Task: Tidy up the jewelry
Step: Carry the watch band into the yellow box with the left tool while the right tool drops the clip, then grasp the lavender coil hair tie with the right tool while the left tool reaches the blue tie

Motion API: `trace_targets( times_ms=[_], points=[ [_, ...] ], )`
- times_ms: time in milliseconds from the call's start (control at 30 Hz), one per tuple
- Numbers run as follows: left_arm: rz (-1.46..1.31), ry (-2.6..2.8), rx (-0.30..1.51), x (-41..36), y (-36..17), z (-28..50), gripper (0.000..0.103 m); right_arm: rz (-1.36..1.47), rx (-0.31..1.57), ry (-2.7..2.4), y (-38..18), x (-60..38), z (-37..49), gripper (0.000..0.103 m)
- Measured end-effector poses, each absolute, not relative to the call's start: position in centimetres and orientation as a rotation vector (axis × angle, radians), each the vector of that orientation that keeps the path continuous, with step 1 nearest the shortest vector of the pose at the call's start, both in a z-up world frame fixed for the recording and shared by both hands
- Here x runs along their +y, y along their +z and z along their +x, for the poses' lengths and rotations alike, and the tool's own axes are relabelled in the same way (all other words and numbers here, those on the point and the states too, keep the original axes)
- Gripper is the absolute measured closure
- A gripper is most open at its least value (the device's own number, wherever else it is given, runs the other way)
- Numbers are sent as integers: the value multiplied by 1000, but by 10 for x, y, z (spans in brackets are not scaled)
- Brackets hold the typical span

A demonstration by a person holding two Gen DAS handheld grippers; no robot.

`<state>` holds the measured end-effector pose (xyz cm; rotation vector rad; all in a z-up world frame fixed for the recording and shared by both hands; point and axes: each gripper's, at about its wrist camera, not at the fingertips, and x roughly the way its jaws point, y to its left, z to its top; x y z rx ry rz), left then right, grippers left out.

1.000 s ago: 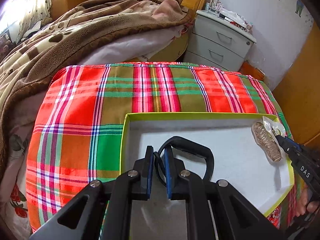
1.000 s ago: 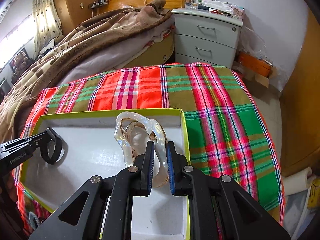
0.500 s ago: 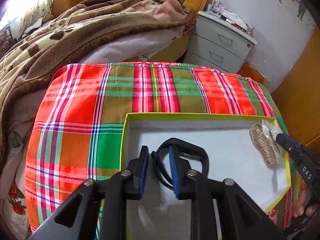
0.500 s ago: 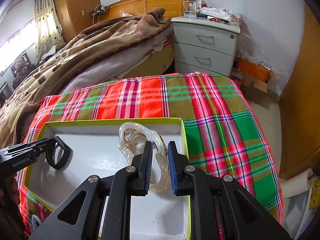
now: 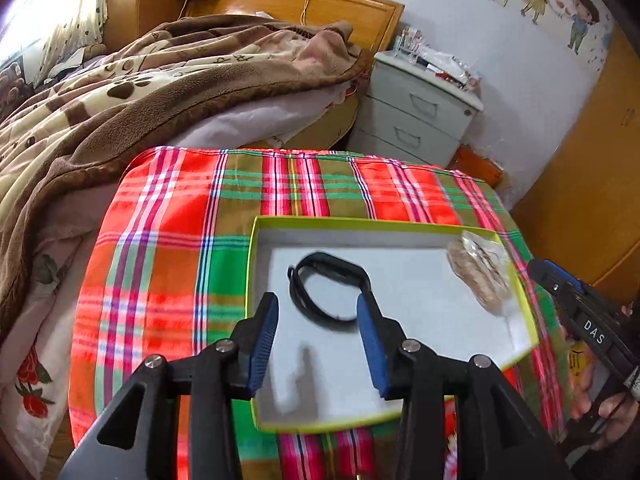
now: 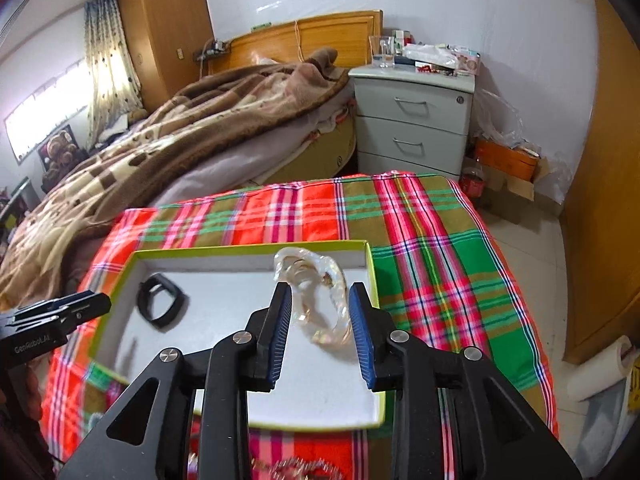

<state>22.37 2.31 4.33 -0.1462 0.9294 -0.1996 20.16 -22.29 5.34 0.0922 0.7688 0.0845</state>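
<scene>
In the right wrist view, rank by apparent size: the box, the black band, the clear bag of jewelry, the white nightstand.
1. box
2. white nightstand, though it stands farther back, so nearness favours the box
3. clear bag of jewelry
4. black band

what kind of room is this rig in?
Almost certainly a home bedroom: a wooden-headboard bed under a rumpled brown blanket, a grey nightstand beside it, and cartoon wall stickers.

One black band (image 5: 326, 293), one clear pouch (image 6: 316, 304), one box (image 6: 248, 250)
</scene>
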Motion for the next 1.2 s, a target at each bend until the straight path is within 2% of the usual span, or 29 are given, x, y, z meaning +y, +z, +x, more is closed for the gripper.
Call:
trace_targets(
  times_ms=[767, 1200],
  points=[
    [-165, -176, 1002, 62, 12, 114, 60, 112, 767, 176, 28, -201, 107, 72],
    [-112, -137, 1013, 67, -8, 91, 60, 92, 894, 251, -8, -175, 95, 72]
  ],
)
